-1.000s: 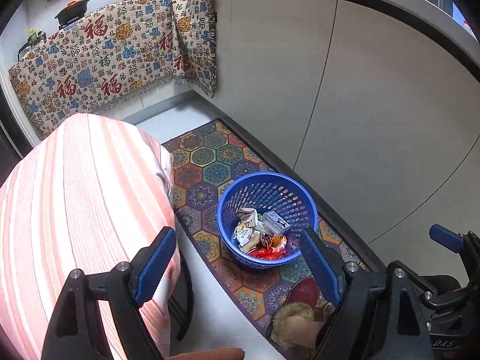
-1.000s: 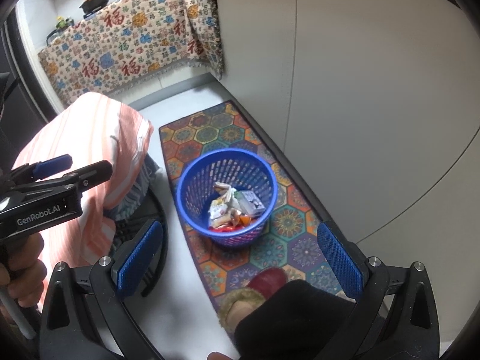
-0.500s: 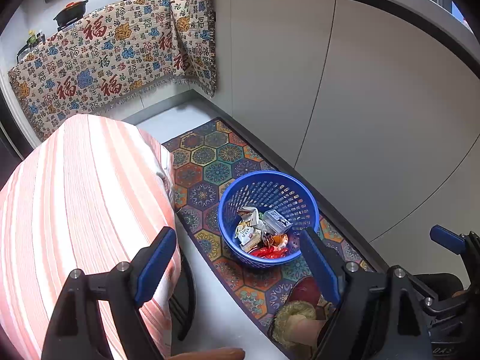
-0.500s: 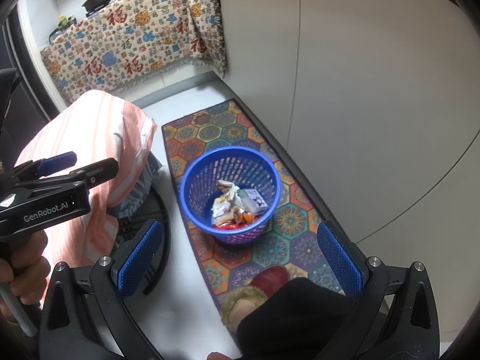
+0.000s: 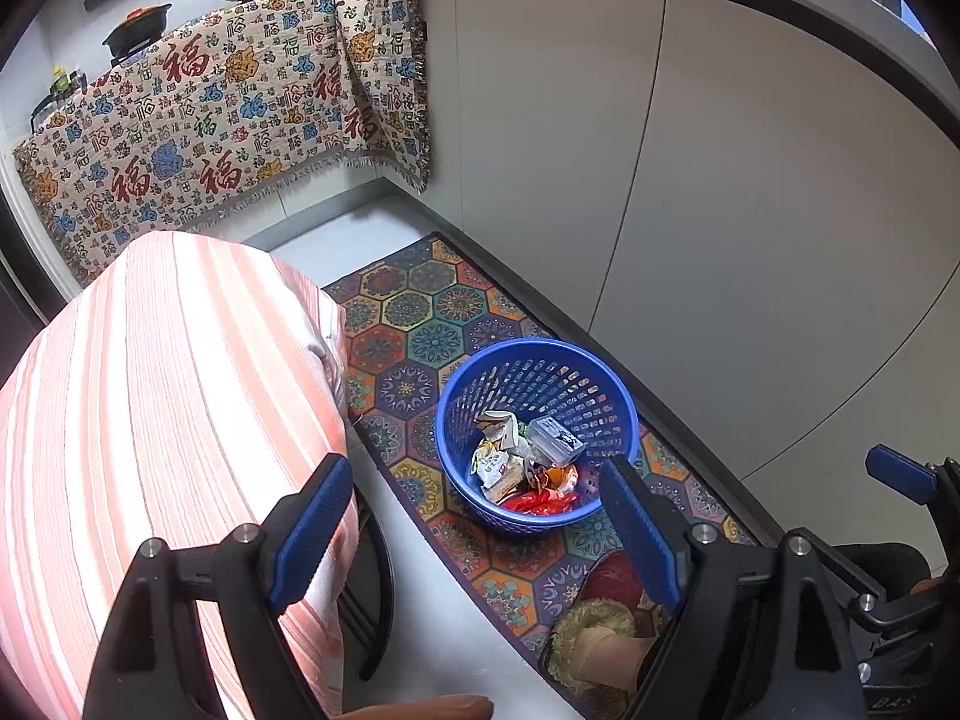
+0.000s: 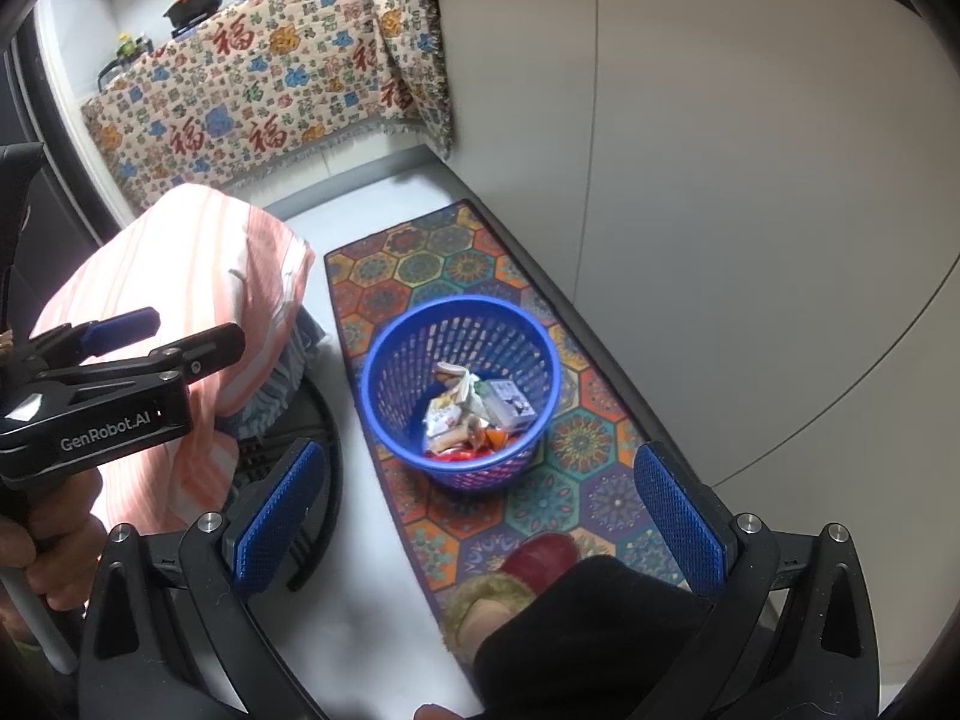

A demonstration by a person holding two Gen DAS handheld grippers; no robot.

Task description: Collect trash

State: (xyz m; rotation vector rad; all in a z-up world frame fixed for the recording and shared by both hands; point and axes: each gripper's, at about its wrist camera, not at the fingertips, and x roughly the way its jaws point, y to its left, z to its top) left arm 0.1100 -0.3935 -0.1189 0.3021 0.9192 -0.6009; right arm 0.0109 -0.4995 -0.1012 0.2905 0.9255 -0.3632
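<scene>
Two grippers: the left gripper (image 5: 474,531) and the right gripper (image 6: 474,516) both hang above the floor, tilted down toward the bin, each with its jaws wide and nothing between them.
Bin: a blue basket (image 5: 618,414) with perforated walls stands upright on a patterned rug (image 5: 414,324), near the rug's edge that runs along the grey cabinet fronts (image 5: 750,210).
Trash: crumpled wrappers (image 5: 501,459), a small printed carton (image 5: 555,435) and something red and orange lie heaped at the bottom of the basket; I see no loose litter on the rug or on the bare floor beside it.
Stage: judged from that, the collecting looks done or nearly so, unless more litter lies outside both views.
Nearby: a striped pink cloth (image 5: 156,420) covers a stool or chair just beside the rug's other long edge; the person's red slipper (image 6: 540,558) rests on the rug's near end, close to the basket.
Risk, tipping: the basket looks light, so a jaw catching its rim on the way in, or the foot nudging it, could knock it over and spill the heap.
Risk, snagging: the left gripper sits close to the striped cloth, and a sideways swing could drag the cloth off.
Risk, missed drop: anything let go off-centre could bounce off the rim onto the rug.
</scene>
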